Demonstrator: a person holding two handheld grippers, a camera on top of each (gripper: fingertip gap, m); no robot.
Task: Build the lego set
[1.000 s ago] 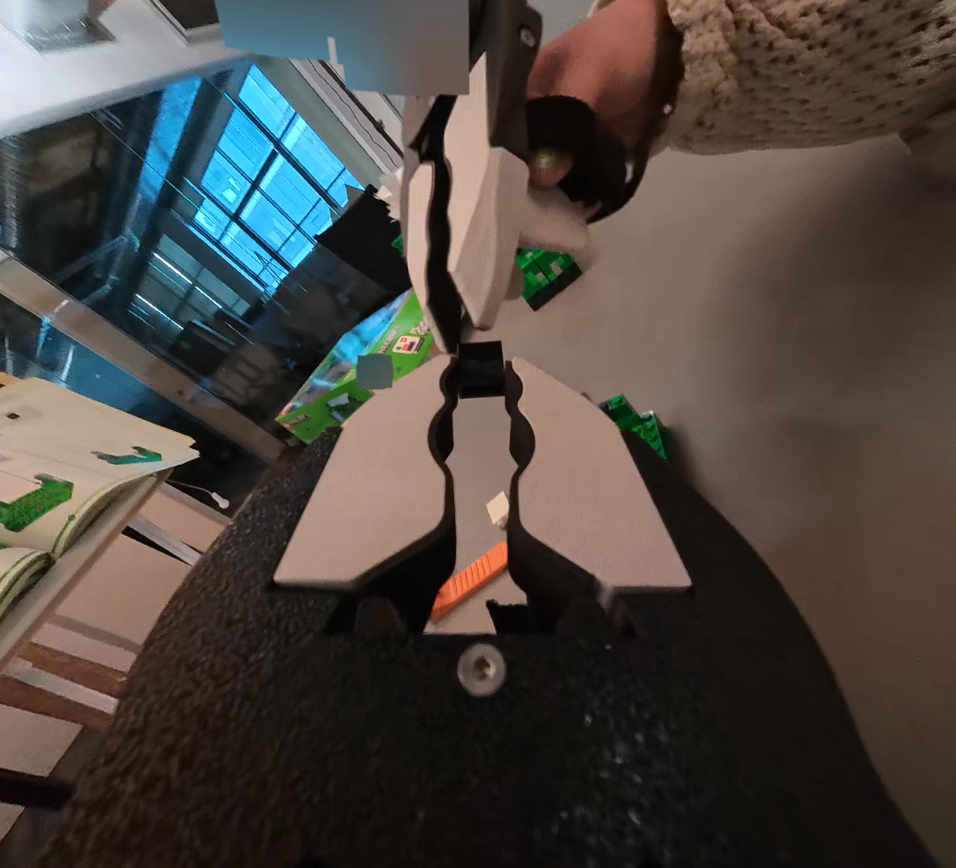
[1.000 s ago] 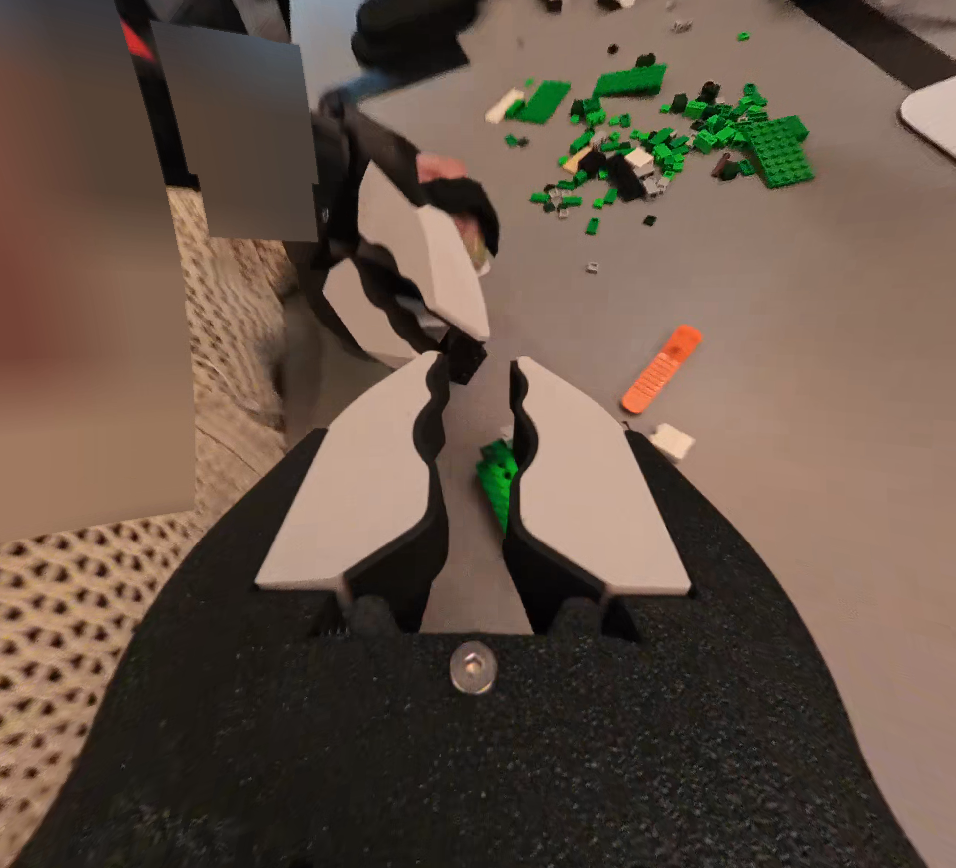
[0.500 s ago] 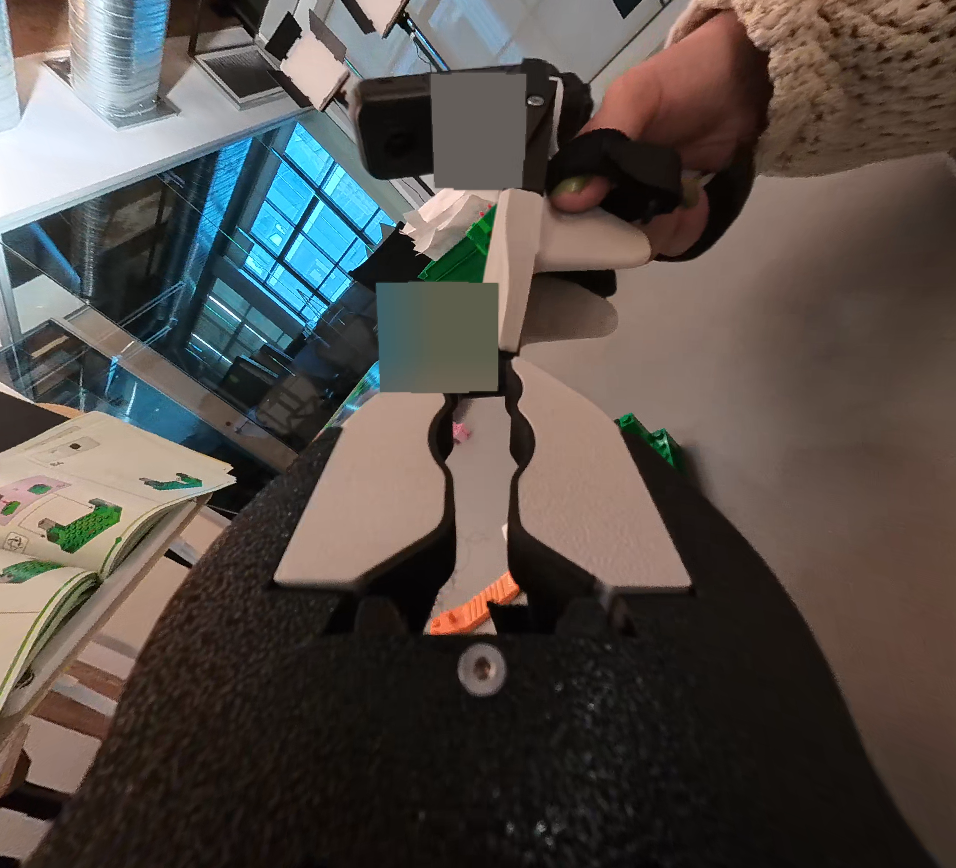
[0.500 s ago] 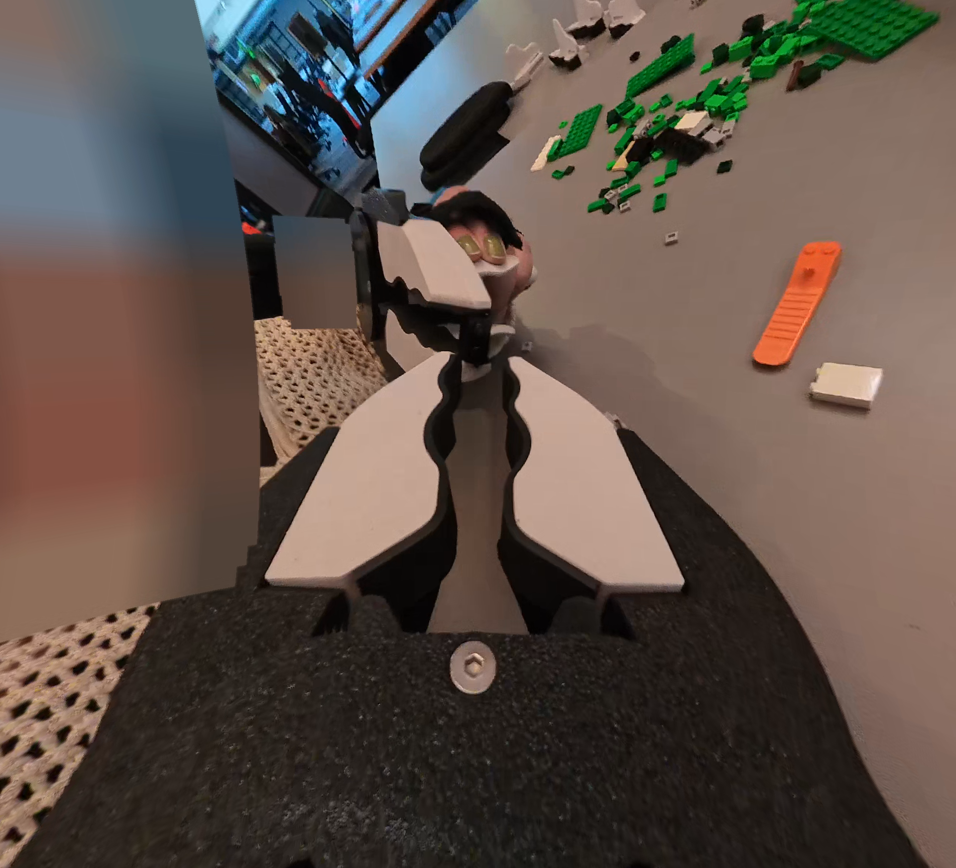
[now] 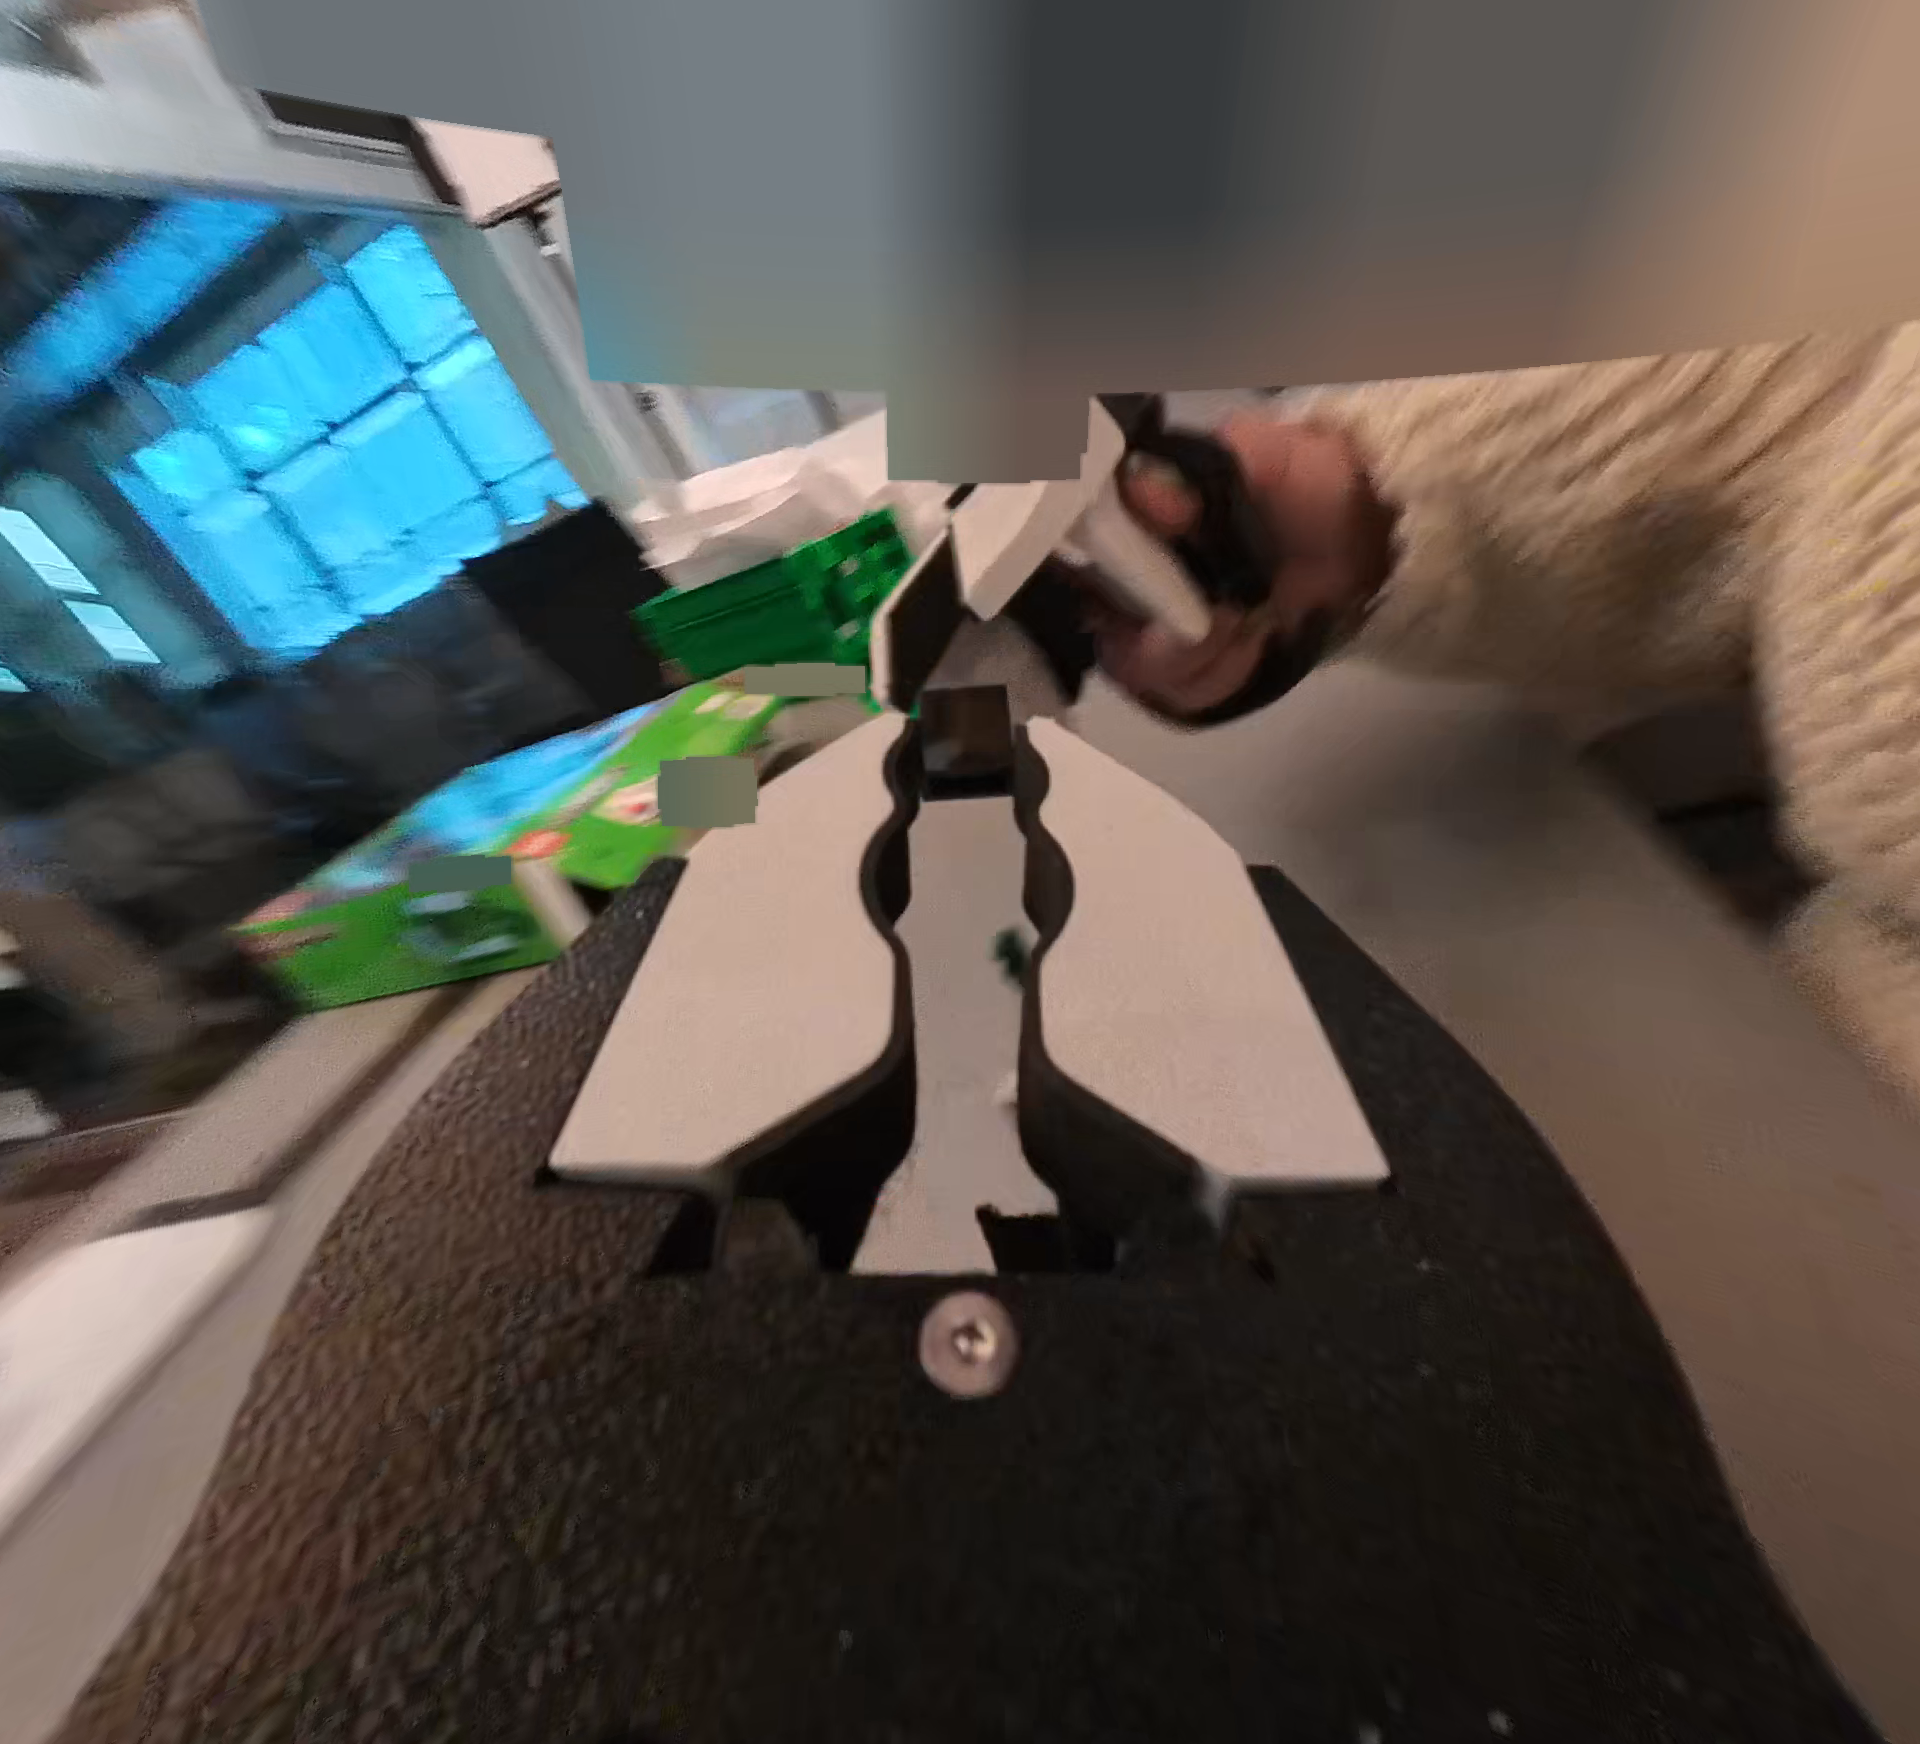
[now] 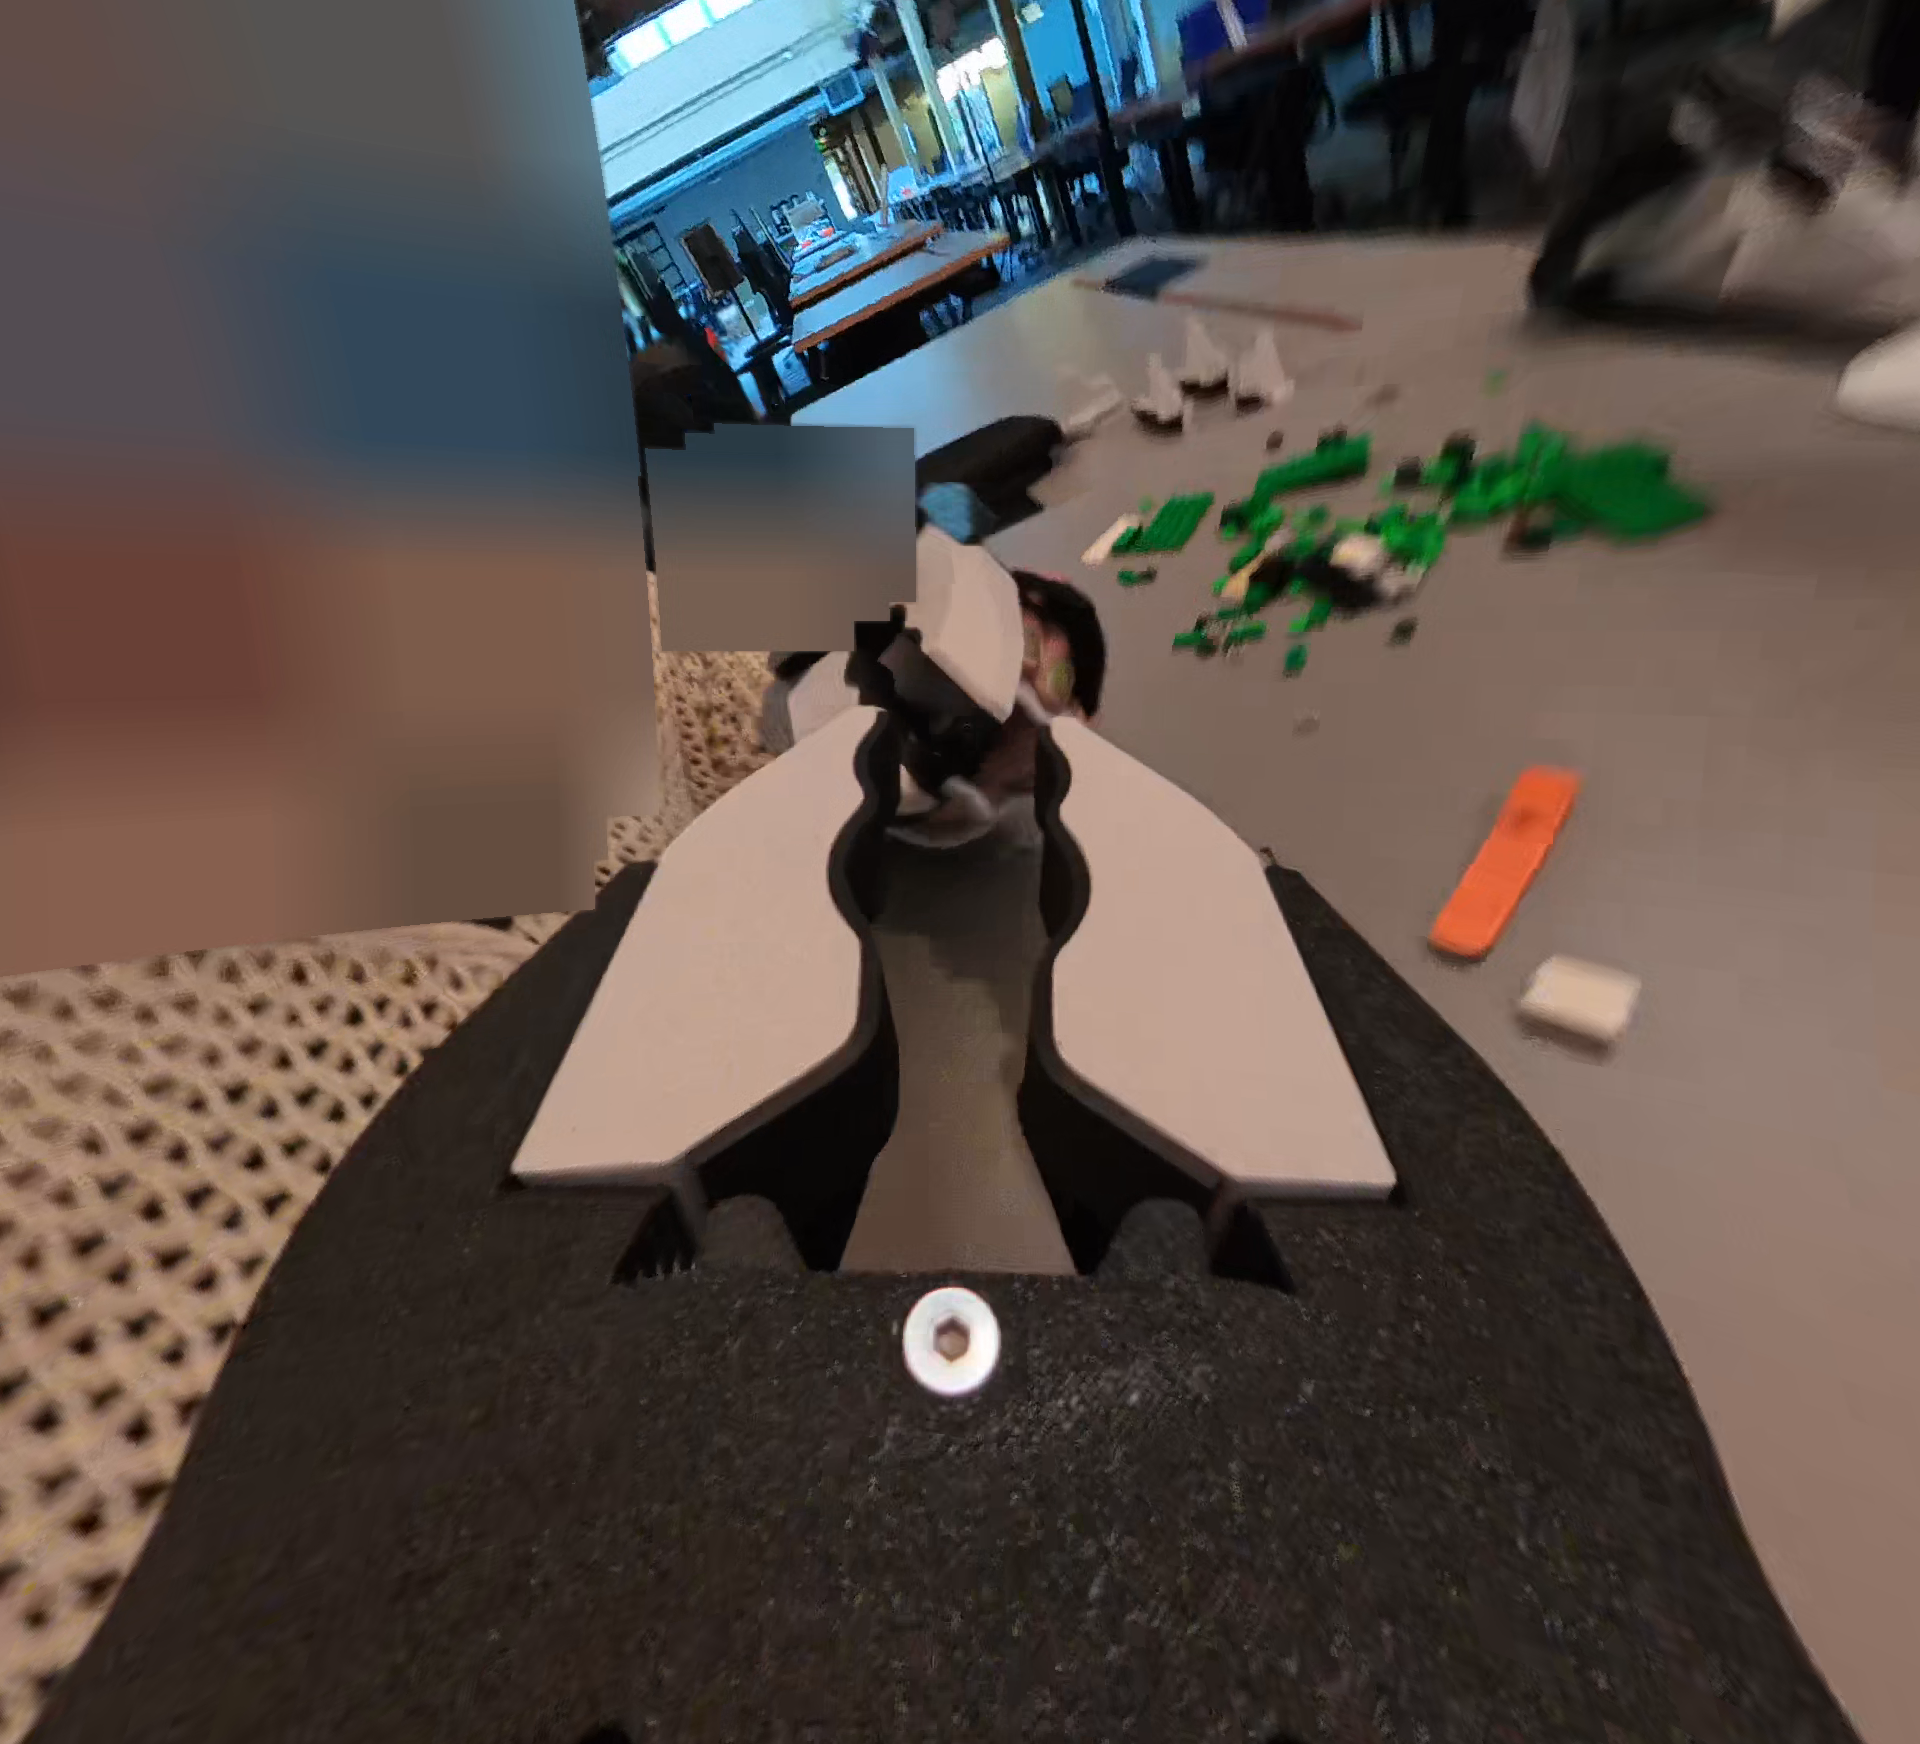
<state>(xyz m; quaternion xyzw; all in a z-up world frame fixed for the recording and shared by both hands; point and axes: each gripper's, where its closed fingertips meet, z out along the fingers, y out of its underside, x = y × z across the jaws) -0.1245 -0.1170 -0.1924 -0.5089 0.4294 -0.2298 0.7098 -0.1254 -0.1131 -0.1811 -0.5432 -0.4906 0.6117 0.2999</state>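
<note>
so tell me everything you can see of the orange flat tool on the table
The orange flat tool is a long, thin bar that looks like plastic, with one end wider and squarer and the rest narrowing toward the near end. Blur hides any surface detail. It lies flat on the grey table, angled diagonally, off to the right of the right gripper. Nothing touches it: a small white piece sits close by its near end but apart, and the green brick pile lies farther back.

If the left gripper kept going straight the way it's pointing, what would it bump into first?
Probably the right gripper: its tips sit just past the left gripper, which pinches a small black piece. Depth is blurry.
</note>
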